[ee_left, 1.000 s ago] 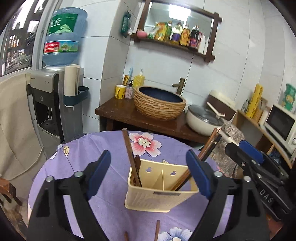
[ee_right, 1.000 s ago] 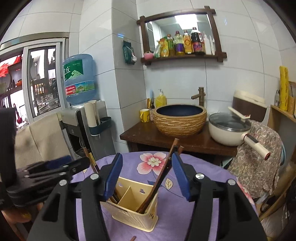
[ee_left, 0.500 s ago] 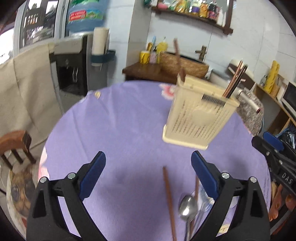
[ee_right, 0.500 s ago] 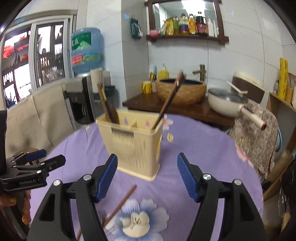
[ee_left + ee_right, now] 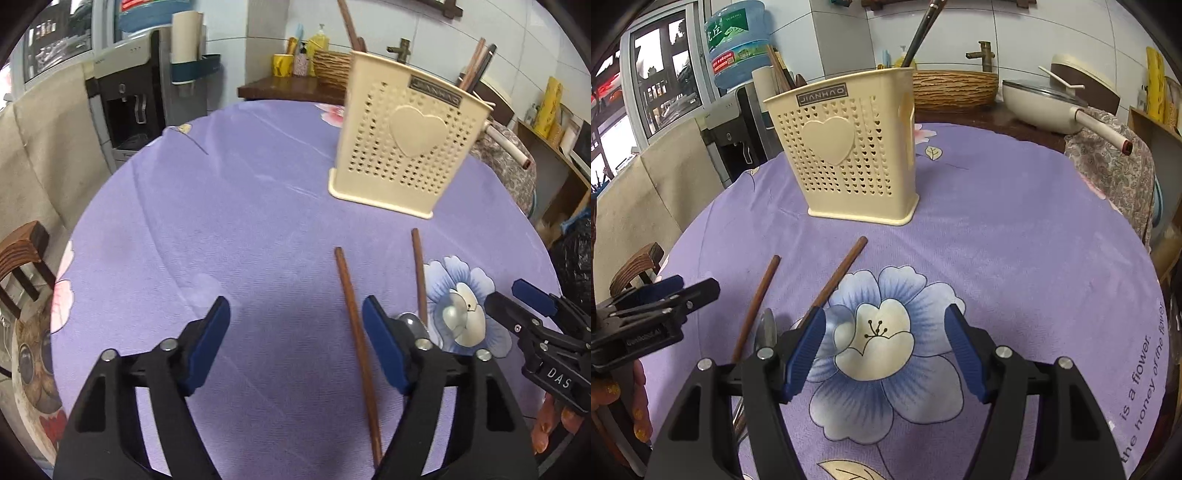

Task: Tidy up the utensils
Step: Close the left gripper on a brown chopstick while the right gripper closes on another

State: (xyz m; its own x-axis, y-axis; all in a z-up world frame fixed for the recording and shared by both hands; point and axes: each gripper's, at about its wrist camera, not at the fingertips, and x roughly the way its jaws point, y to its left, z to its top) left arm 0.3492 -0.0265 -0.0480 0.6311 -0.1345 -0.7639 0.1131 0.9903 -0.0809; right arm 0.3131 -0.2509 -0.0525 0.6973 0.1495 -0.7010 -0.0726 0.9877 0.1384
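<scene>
A cream perforated utensil holder [image 5: 406, 140] [image 5: 846, 147] stands on the purple cloth with chopsticks sticking out of both ends. In front of it lie two brown chopsticks [image 5: 356, 325] [image 5: 757, 302], [image 5: 419, 273] [image 5: 838, 277] and a metal spoon [image 5: 413, 325] [image 5: 765, 328]. My left gripper [image 5: 295, 332] hovers low over the cloth, its jaws closing with nothing pressed between the pads; one chopstick lies just inside its right finger. My right gripper [image 5: 886, 343] is open over the blue flower print, with a clear spoon bowl [image 5: 838, 332] beside its left finger.
The round table's cloth [image 5: 1015, 229] falls away at the edges. Around it are a wooden chair [image 5: 22, 254], a water dispenser [image 5: 140, 96], a basin counter [image 5: 953, 88] and a pan [image 5: 1045, 107]. Each gripper shows at the edge of the other's view.
Both grippers have dropped from above the holder to just over the cloth in front of it, tilting downward. The left jaws widened, then narrowed; the loose chopsticks and spoon came into view.
</scene>
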